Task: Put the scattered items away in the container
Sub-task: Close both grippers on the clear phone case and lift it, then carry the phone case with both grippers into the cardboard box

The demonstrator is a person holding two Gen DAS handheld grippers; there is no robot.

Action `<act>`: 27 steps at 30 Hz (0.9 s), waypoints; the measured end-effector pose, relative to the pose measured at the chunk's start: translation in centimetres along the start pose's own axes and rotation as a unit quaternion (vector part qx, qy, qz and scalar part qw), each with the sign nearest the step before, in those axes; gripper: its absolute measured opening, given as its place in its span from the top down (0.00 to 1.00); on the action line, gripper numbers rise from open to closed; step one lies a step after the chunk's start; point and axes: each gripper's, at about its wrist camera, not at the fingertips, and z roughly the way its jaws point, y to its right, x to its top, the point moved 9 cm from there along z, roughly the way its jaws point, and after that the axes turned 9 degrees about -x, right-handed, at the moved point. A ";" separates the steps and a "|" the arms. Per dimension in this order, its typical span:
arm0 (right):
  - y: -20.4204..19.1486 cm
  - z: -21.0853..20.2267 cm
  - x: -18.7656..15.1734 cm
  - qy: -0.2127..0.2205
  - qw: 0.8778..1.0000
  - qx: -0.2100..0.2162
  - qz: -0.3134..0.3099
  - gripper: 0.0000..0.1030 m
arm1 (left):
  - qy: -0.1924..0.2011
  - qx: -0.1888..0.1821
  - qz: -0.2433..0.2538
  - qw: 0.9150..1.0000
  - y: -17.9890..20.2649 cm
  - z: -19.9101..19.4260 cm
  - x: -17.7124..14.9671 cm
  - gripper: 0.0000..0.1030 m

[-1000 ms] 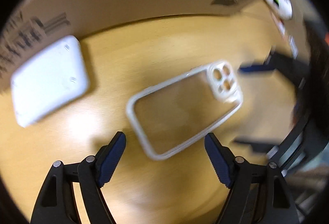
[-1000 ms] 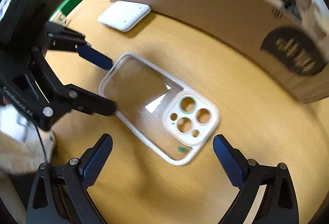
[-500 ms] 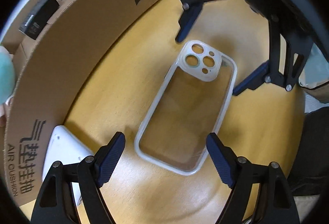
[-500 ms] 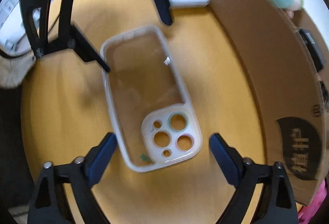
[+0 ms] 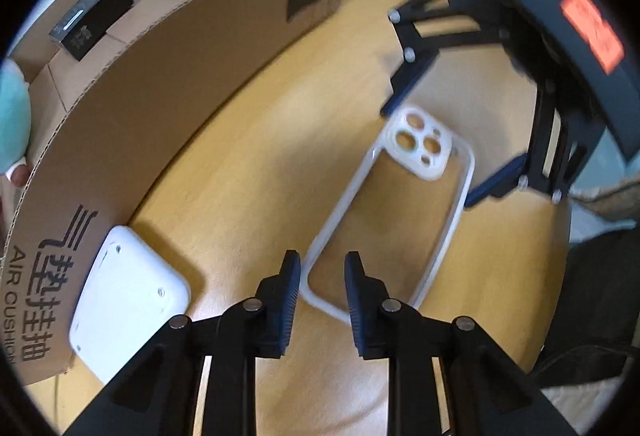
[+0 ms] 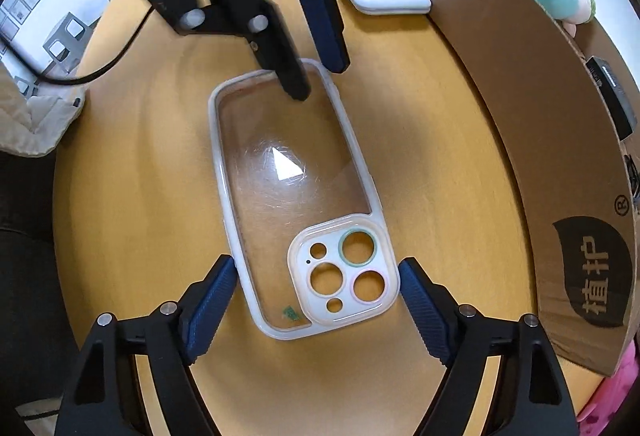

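Phone case (image 6: 296,191): flat on the wooden table (image 6: 440,163), beside the cardboard box (image 6: 532,83).
Left gripper (image 5: 319,288): narrowed astride the case's corner rim, not yet pinching.
Right gripper (image 6: 318,300): spread wide, flanking the case's camera end.

Left gripper (image 5: 320,292): matte black linkage arms, triangular cut-outs in the frame near 6 o'clock of its own view.
Left fingers (image 5: 289,296): dark navy pads, finely ribbed on the inner faces.
Left pivots: round silver pins at each joint, two per side.
Left cable (image 6: 100,69): thin black cord trailing off the body toward 9 o'clock in the right wrist view.
Right gripper (image 6: 316,310): same black frame and triangular openings.
Right fingers (image 6: 210,302): navy ribbed pads, silver pins behind.
Right body marking (image 5: 592,27): orange-red rectangular label on a black housing, print blurred, at 2 o'clock in the left wrist view.
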 end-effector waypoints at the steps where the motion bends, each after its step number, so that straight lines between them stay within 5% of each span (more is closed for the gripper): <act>1: 0.1 0.0 -0.1 -0.003 1.000 0.000 -0.001 0.17 | -0.005 0.004 0.006 1.000 0.4 0.0 -0.1 0.74; 2: 0.3 0.2 -0.3 -0.006 1.000 -0.005 -0.005 0.17 | -0.014 0.007 0.012 1.000 0.8 0.2 -0.2 0.56; 3: 0.4 0.3 -0.4 -0.009 1.000 -0.008 -0.009 0.17 | -0.021 0.013 0.016 1.000 1.1 0.4 -0.4 0.27; 4: 0.6 0.3 -0.5 -0.007 1.000 -0.011 -0.014 0.17 | -0.027 0.022 0.021 0.999 1.4 0.7 -0.4 0.19; 9: 1.6 0.0 -0.5 -0.001 0.999 -0.021 -0.037 0.16 | -0.033 -0.006 0.046 0.998 4.0 2.0 0.1 0.16; 15: 3.5 -0.2 -0.8 0.001 0.999 -0.021 -0.035 0.16 | -0.016 0.028 0.134 0.990 6.8 2.7 0.9 0.21; 27: 8.2 -2.7 0.2 0.018 0.998 -0.029 -0.051 0.17 | -0.024 0.026 0.123 0.992 9.3 -0.2 3.2 0.22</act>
